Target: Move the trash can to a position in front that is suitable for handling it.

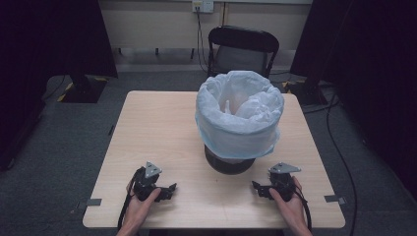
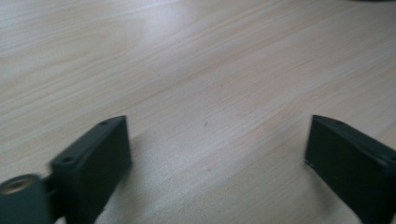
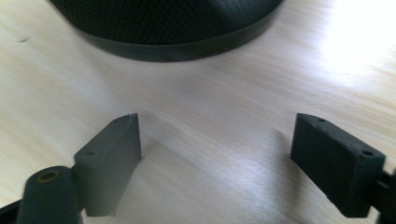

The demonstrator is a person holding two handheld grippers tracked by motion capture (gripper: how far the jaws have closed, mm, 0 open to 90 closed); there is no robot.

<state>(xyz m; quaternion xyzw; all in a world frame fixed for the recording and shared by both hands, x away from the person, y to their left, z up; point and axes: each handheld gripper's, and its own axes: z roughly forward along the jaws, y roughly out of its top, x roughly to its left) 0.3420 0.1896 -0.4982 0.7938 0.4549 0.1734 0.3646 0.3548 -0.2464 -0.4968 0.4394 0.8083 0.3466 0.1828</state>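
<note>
A black mesh waste bin (image 1: 229,162) stands on the wooden table (image 1: 157,128), lined with a white plastic bag (image 1: 239,115) that folds over its rim. My left gripper (image 1: 171,190) rests on the table near the front left, held by a hand, jaws wide apart with bare wood between them (image 2: 215,135). My right gripper (image 1: 256,187) rests near the front right, also open, pointing toward the bin's base (image 3: 173,32), which sits a short way beyond its jaws. Nothing is between either pair of jaws.
A black folding chair (image 1: 242,49) stands behind the table's far edge. Dark stands and cables (image 1: 339,147) lie on the grey floor at both sides. Metal brackets (image 1: 93,201) mark the table's front corners.
</note>
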